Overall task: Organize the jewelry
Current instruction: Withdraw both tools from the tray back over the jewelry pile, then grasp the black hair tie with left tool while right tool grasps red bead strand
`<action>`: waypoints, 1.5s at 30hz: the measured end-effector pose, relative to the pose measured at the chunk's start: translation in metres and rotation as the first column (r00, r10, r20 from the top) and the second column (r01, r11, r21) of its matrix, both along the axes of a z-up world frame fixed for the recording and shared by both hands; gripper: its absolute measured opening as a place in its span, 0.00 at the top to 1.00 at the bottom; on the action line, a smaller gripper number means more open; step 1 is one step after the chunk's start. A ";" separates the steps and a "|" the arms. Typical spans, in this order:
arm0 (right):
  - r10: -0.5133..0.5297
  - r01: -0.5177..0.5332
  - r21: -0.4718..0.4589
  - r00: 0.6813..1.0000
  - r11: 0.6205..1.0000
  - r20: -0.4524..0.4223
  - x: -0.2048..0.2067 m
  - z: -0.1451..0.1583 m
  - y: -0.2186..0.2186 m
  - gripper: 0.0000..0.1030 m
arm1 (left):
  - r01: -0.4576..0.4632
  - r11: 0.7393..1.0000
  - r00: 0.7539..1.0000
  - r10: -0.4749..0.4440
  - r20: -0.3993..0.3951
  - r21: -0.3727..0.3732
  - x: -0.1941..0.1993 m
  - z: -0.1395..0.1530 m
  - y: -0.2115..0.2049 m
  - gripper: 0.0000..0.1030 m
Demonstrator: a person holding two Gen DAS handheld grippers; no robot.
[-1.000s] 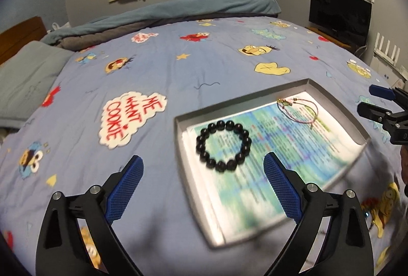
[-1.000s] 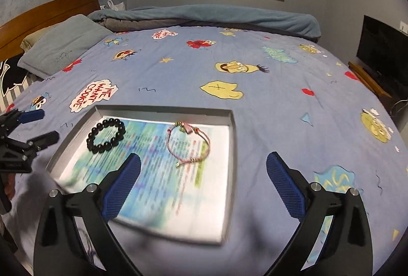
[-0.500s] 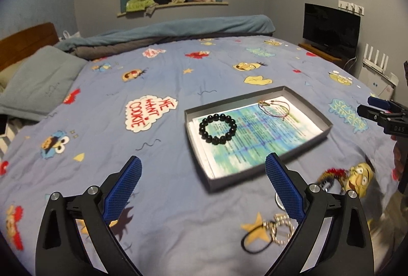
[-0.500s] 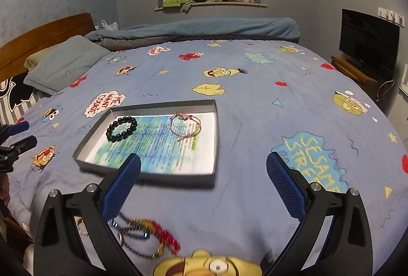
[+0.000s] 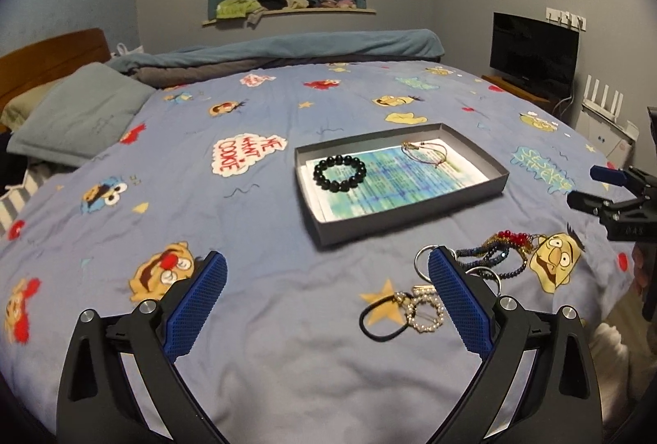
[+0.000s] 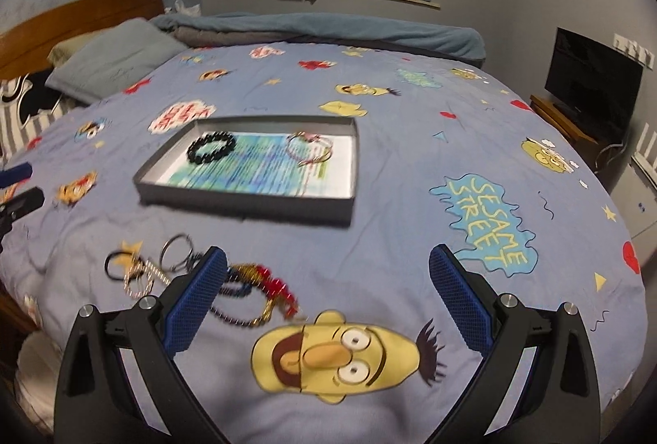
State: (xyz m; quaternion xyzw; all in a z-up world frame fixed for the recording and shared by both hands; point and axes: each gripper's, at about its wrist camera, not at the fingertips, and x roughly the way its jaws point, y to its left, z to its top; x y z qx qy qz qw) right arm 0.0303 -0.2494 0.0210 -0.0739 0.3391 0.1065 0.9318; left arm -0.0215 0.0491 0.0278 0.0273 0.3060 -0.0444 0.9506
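Observation:
A grey tray [image 5: 410,216] [image 6: 246,204] lies on the bed, lined with printed paper. In it are a black bead bracelet [image 5: 339,173] [image 6: 211,147] and a pink cord bracelet [image 5: 427,152] [image 6: 310,148]. Loose on the sheet in front of the tray are a black hair tie with a pearl ring [image 5: 404,314] [image 6: 129,271], metal rings [image 6: 174,251] and a red, gold and dark beaded necklace [image 5: 501,249] [image 6: 254,290]. My left gripper [image 5: 326,302] is open and empty above the sheet. My right gripper [image 6: 326,300] is open and empty; it also shows in the left wrist view [image 5: 591,187].
The bed has a blue cartoon-print sheet [image 5: 205,222]. A pillow [image 5: 78,115] and wooden headboard [image 6: 82,13] are at the left, a folded blanket [image 5: 287,50] at the back. A TV [image 5: 534,50] stands at the right.
Both grippers have pulled back and up from the tray, so the loose jewelry near the bed's front edge has come into view. Both stay open and empty.

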 end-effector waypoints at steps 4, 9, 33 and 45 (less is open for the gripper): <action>0.005 -0.004 -0.028 1.000 1.000 0.010 -0.009 -0.004 0.007 0.05 | -0.005 0.999 1.000 0.005 0.001 -0.032 -0.005 -0.008 -0.006 0.05; 0.014 -0.012 -0.084 1.000 0.996 0.018 -0.013 -0.011 0.016 0.05 | -0.020 1.000 1.000 0.020 -0.008 -0.017 -0.005 -0.019 -0.016 0.05; 0.098 -0.097 0.006 0.994 0.995 -0.047 -0.008 -0.064 0.014 0.06 | 0.017 1.000 0.990 -0.017 -0.137 -0.002 0.018 -0.091 -0.021 0.05; 0.055 -0.051 0.054 0.996 0.997 -0.075 0.005 -0.068 -0.001 0.45 | 0.013 1.000 0.989 -0.016 -0.145 -0.015 0.025 -0.099 -0.012 0.19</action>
